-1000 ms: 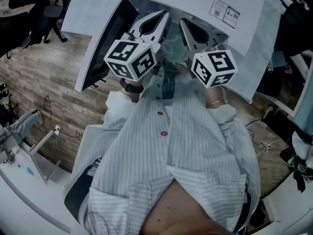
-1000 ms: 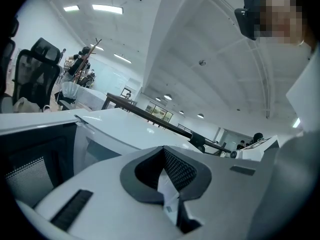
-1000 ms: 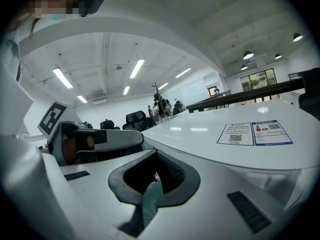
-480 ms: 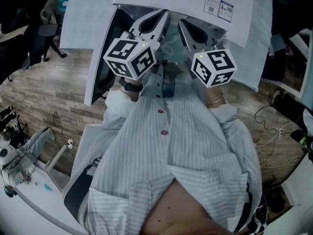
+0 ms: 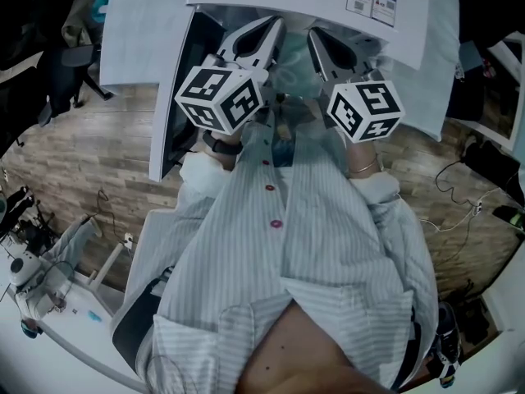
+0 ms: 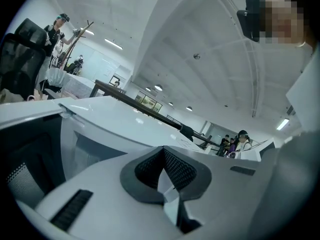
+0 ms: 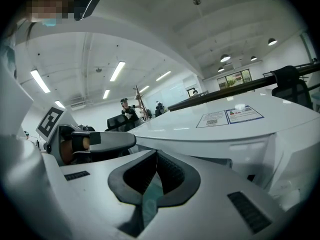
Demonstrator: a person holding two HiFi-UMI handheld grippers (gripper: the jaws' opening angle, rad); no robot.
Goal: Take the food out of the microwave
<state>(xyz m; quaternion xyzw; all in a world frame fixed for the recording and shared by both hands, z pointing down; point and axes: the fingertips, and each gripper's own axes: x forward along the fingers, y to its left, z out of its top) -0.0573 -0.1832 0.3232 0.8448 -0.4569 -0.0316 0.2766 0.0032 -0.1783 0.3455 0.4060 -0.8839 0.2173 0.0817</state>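
**Container pinched on 2 sides at the microwave's mouth**

Head view: the left gripper and the right gripper point away from the person, side by side, with their tips under the near edge of the white microwave. Its door hangs open to the left. A pale teal container lies directly between the 2 grippers, touching both, so neither hand is the nearer one. The food itself cannot be made out in it. The container sits at the oven's opening, near the person's chest, and I judge that the coming move is a straight pull toward the near side, with both hands level so that nothing tips.

Left gripper view: the jaws are pressed together on a thin pale sliver, which I take to be the container's left edge. The rest of the container is below the frame. The microwave's white body fills the far left.

Right gripper view: these jaws are also pressed together, pinching a thin teal edge of the same container. The left gripper shows just to the left, and the microwave's labelled top runs beyond on the right.
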